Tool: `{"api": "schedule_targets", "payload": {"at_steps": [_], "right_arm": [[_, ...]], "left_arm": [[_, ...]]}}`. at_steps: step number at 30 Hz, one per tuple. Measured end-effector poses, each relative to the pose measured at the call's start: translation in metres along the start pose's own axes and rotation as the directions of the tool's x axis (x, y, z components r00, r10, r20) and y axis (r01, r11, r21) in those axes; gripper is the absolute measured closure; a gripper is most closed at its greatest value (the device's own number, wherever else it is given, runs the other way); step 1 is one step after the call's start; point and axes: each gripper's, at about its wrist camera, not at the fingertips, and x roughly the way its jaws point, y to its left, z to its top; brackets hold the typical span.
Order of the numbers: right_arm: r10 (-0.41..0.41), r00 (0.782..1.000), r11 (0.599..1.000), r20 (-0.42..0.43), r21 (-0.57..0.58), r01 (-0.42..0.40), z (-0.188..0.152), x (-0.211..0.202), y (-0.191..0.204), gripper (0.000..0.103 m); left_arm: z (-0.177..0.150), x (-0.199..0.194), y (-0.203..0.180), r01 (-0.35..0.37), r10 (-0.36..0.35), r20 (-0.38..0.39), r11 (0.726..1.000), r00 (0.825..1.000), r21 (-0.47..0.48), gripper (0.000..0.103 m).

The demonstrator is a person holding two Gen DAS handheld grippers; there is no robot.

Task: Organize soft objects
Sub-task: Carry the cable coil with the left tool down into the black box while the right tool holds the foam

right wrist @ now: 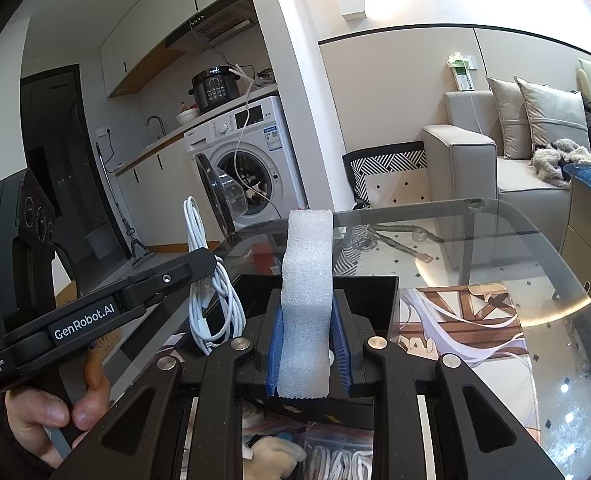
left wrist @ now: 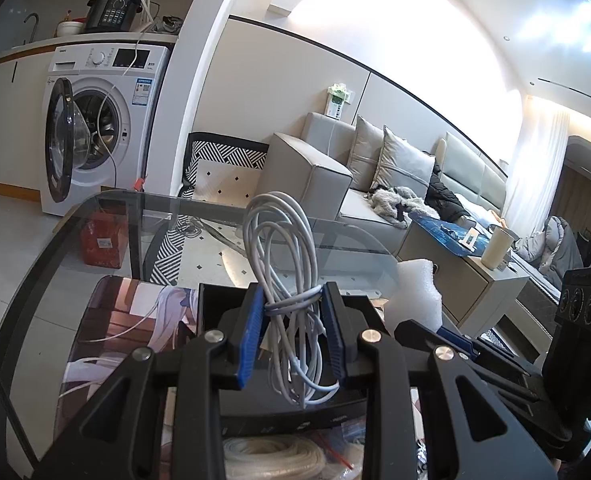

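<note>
**Cable and foam held aloft over black box**

Left wrist view: left gripper point(left wrist: 293, 336) pinched on a coiled white cable point(left wrist: 285, 276), blue pads pressed to the bundle's wrapped waist. Long axis upright, loops rising above the fingers and hanging below. Carried above the near rim of the black box point(left wrist: 215, 300) on the glass table point(left wrist: 107, 224). Foam block point(left wrist: 417, 294) seen just to the right.

Right wrist view: right gripper point(right wrist: 311, 344) clamped on the white foam block point(right wrist: 307, 304), standing on end between the pads. Same box point(right wrist: 371, 300) directly ahead and below, likely the drop point. Left gripper with cable point(right wrist: 209, 300) alongside, about equally near, by this reading.
</note>
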Motion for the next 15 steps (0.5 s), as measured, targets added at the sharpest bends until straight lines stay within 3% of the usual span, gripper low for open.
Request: {"api": "schedule_targets", "payload": {"at_steps": [5,15], "right_arm": [[-0.007,1.0,1.0,-0.009,-0.004,0.007,0.0,0.009,-0.003,0.081],[-0.019,0.999,0.999,-0.048,-0.027,0.017,-0.005,0.028,-0.005,0.081]], "left_arm": [[0.0,0.007,0.004,-0.008,0.008,0.016,1.0,1.0,-0.011,0.075],[-0.01,0.027,0.001,-0.049,0.051,-0.046,0.997,0.998,0.059,0.075]]}}
